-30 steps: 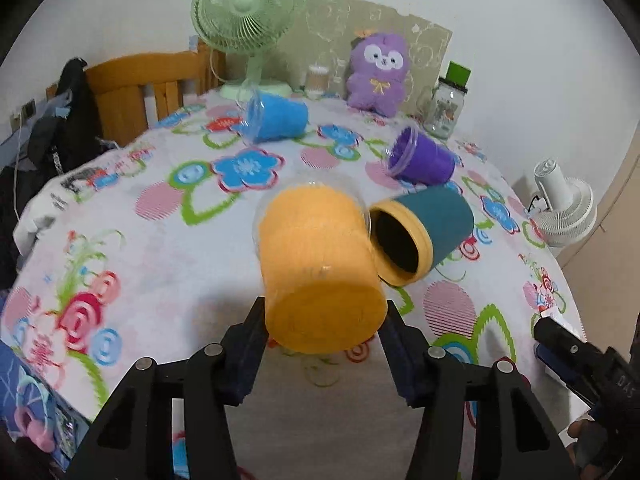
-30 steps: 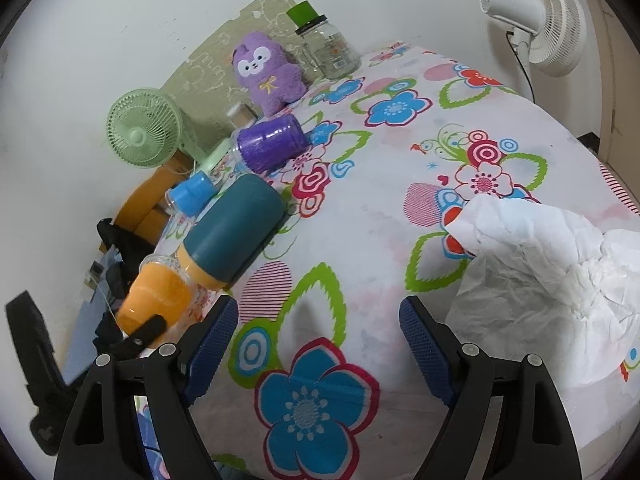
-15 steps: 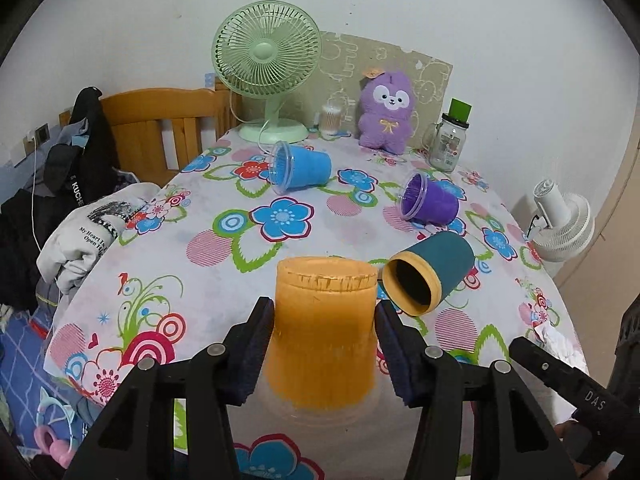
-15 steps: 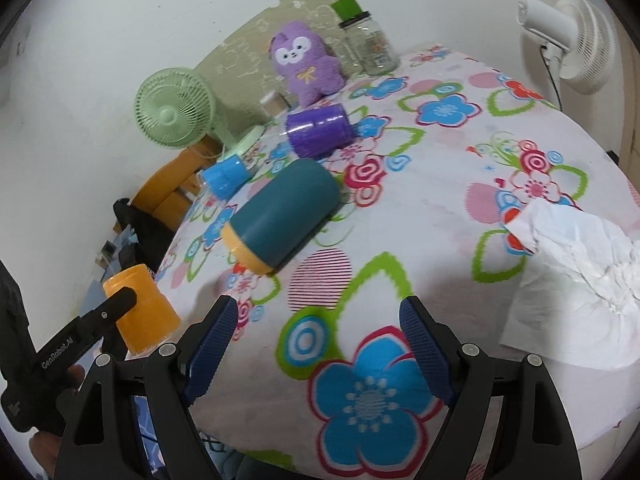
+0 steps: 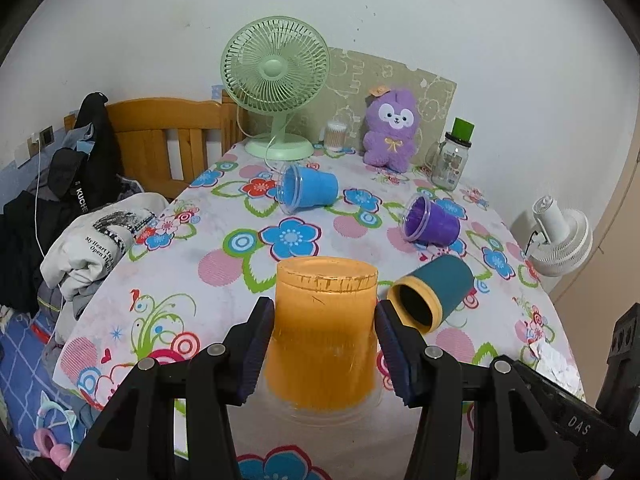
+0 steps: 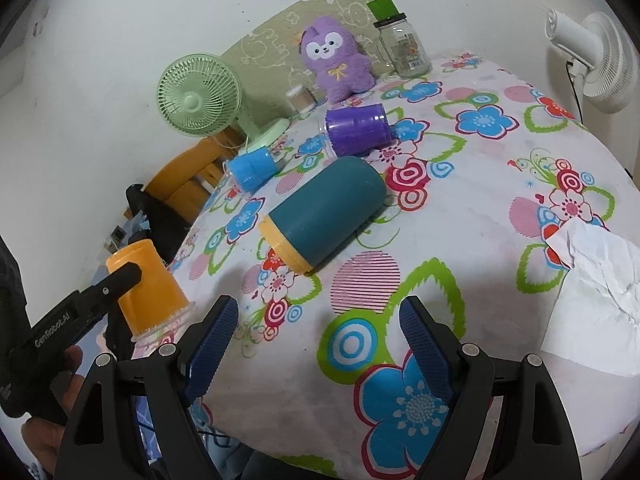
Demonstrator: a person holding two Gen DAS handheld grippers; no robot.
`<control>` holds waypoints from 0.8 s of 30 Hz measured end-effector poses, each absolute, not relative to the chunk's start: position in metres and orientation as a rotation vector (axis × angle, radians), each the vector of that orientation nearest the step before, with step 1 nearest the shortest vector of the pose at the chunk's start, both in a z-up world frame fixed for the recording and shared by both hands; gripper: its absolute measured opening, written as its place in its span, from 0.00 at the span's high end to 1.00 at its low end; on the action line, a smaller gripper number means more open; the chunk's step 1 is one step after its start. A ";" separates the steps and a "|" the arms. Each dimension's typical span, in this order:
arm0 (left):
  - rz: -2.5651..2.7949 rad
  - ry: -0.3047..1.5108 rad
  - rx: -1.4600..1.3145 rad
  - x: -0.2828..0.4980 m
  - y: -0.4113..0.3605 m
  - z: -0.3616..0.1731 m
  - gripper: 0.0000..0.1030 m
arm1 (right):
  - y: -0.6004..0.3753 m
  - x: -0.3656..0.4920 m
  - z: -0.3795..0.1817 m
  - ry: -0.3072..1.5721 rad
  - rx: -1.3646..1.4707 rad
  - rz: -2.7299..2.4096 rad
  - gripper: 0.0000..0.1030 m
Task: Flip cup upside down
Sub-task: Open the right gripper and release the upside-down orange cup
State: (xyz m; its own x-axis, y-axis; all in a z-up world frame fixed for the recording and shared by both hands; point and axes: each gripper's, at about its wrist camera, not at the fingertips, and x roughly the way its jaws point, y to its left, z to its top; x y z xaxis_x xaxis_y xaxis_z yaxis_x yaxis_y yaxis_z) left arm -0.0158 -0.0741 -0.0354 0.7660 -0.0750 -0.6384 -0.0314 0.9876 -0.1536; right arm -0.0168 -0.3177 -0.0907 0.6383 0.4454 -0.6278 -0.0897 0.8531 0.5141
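My left gripper [image 5: 324, 344] is shut on an orange cup [image 5: 324, 332]. The cup is upside down, base up, with its clear rim at the near edge of the flowered tablecloth [image 5: 192, 280]. It also shows in the right wrist view [image 6: 150, 284], held by the left gripper [image 6: 120, 280] at the table's left edge. My right gripper [image 6: 320, 352] is open and empty over the table's front edge. A teal cup with a yellow rim [image 5: 434, 294] [image 6: 324, 216], a purple cup [image 5: 432, 226] [image 6: 358, 130] and a blue cup [image 5: 310, 194] [image 6: 252, 168] lie on their sides.
A green desk fan [image 5: 276, 84], a purple plush toy [image 5: 392, 126] and a glass jar with a green lid [image 5: 452, 156] stand at the back. A crumpled white paper [image 6: 596, 296] lies at the right. A wooden chair [image 5: 160, 140] with clothes stands left.
My left gripper has turned the orange cup from tilted with its base toward me to upside down, and lowered it to the table's near edge. The right gripper stayed open.
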 end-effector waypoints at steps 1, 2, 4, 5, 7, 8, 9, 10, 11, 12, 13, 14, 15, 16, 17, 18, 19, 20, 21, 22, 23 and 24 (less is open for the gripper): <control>-0.022 0.694 -0.158 -0.014 -0.074 -0.035 0.47 | -0.318 -0.017 -0.090 0.828 0.467 0.318 0.18; -0.023 0.689 -0.159 -0.012 -0.075 -0.035 0.47 | -0.318 -0.016 -0.090 0.827 0.467 0.318 0.17; -0.017 0.677 -0.155 -0.010 -0.076 -0.035 0.47 | -0.318 -0.016 -0.089 0.827 0.467 0.317 0.18; -0.016 0.668 -0.156 -0.009 -0.076 -0.036 0.47 | -0.317 -0.015 -0.089 0.827 0.466 0.316 0.18; -0.011 0.656 -0.157 -0.007 -0.076 -0.038 0.47 | -0.317 -0.015 -0.089 0.828 0.463 0.316 0.18; -0.012 0.655 -0.162 -0.006 -0.075 -0.041 0.47 | -0.317 -0.014 -0.090 0.830 0.462 0.315 0.18; -0.016 0.654 -0.167 -0.006 -0.075 -0.043 0.46 | -0.316 -0.014 -0.090 0.833 0.462 0.316 0.18; -0.016 0.658 -0.166 -0.006 -0.074 -0.044 0.44 | -0.316 -0.014 -0.091 0.835 0.461 0.316 0.18; -0.019 0.665 -0.169 -0.005 -0.074 -0.047 0.32 | -0.316 -0.014 -0.091 0.837 0.461 0.316 0.18; -0.026 0.673 -0.176 -0.005 -0.074 -0.049 0.17 | -0.316 -0.013 -0.091 0.838 0.461 0.316 0.18; -0.028 0.678 -0.184 -0.006 -0.072 -0.050 0.12 | -0.316 -0.013 -0.092 0.840 0.462 0.316 0.18; -0.028 0.678 -0.194 -0.008 -0.071 -0.049 0.07 | -0.316 -0.013 -0.092 0.841 0.463 0.316 0.18; -0.028 0.677 -0.198 -0.009 -0.070 -0.049 0.04 | -0.315 -0.012 -0.093 0.843 0.464 0.317 0.18; -0.030 0.678 -0.199 -0.010 -0.070 -0.048 0.03 | -0.315 -0.011 -0.094 0.845 0.466 0.318 0.18; -0.032 0.681 -0.199 -0.011 -0.070 -0.048 0.02 | -0.315 -0.011 -0.095 0.848 0.469 0.320 0.18; -0.032 0.684 -0.200 -0.011 -0.070 -0.048 0.02 | -0.314 -0.010 -0.096 0.853 0.472 0.324 0.18; -0.031 0.686 -0.200 -0.011 -0.070 -0.048 0.02 | -0.313 -0.010 -0.096 0.855 0.472 0.326 0.18; -0.029 0.690 -0.198 -0.011 -0.070 -0.049 0.02 | -0.312 -0.010 -0.096 0.858 0.468 0.329 0.18; -0.027 0.693 -0.197 -0.012 -0.070 -0.049 0.02 | -0.311 -0.010 -0.096 0.859 0.465 0.331 0.18; -0.024 0.696 -0.198 -0.012 -0.069 -0.049 0.02 | -0.310 -0.010 -0.096 0.859 0.465 0.334 0.18; -0.024 0.698 -0.199 -0.012 -0.069 -0.050 0.02 | -0.309 -0.010 -0.096 0.859 0.465 0.335 0.18; -0.024 0.699 -0.200 -0.013 -0.069 -0.050 0.02 | -0.309 -0.010 -0.096 0.860 0.463 0.337 0.18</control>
State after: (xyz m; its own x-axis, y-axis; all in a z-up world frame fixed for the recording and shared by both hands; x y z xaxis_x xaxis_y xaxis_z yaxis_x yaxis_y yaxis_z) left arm -0.0134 -0.0686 -0.0501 0.7657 -0.0894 -0.6369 -0.0447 0.9805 -0.1913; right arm -0.0098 -0.3085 -0.0960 0.6103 0.4617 -0.6437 -0.0981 0.8504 0.5169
